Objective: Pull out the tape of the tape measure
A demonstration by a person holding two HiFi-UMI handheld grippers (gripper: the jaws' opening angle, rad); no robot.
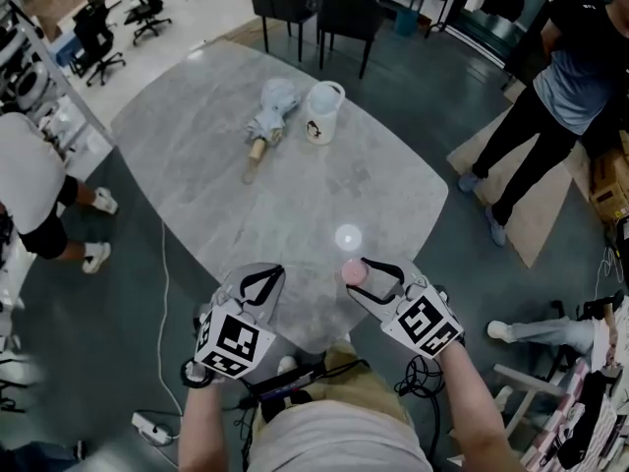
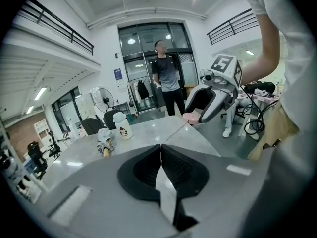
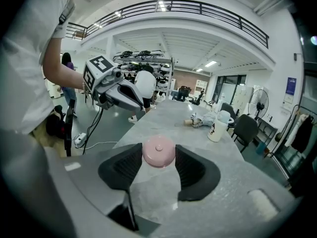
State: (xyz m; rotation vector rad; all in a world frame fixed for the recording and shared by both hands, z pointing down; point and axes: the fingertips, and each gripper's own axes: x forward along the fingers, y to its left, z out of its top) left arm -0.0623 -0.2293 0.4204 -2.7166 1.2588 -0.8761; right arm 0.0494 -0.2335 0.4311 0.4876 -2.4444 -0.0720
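Hall with a railed gallery running above the table and glazed doors beyond the table's far end. Dark grey floor surrounds the table on all sides.

Table: a large rounded slab with a pale grey, marble-like top, glossy enough to carry a round reflection of a ceiling lamp near its near edge.

Two dark chairs stand just past the table's far end. One person stands well off the table's right side, on a tan mat; another person stands off its left side. A white cable trails on the floor beside the table's left edge.

On the far half of the table lie a folded grey umbrella and, just beside it, an upright white bottle with a printed figure.

Left gripper: over the table's near edge, jaws pressed together with nothing between them.

Right gripper: also over the table's near edge, apart from the left gripper, jaws standing wide and clamped on either side of the tape measure.

Tape measure: a round pink case with a central button, held between the right gripper's pads above the near end of the table; no tape is seen drawn out.
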